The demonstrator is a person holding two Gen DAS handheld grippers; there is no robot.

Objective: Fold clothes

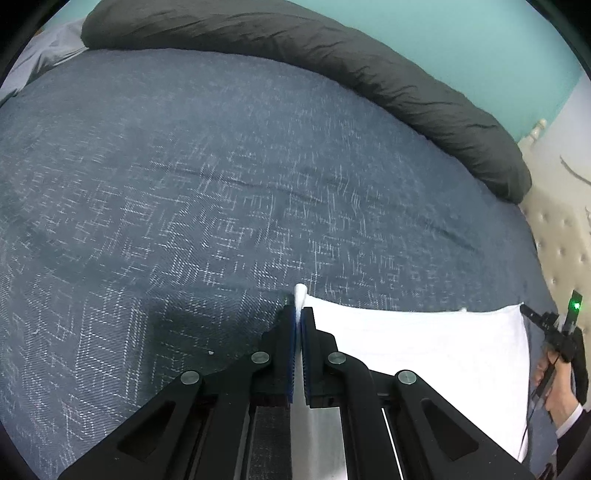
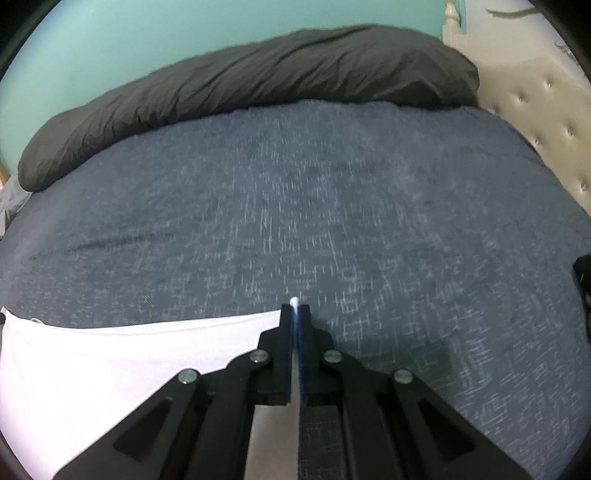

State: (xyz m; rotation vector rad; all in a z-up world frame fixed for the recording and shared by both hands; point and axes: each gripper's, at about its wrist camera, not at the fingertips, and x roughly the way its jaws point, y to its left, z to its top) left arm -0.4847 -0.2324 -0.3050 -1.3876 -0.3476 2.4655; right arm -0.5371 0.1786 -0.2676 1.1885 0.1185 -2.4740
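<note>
While both tongs, left tongs (image 1: 297, 314) and right tongs (image 2: 295, 312), pinch corners of the white garment (image 1: 424, 343) stretched between them over the bed (image 1: 221, 184) toward 6 o'clock, folding looks underway; its stage is unclear.

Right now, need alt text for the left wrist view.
The left gripper has its jaws shut on a corner of a white garment stretched rightward over a dark blue bedspread. A rolled dark grey duvet lies along the far edge, against a teal wall.
</note>
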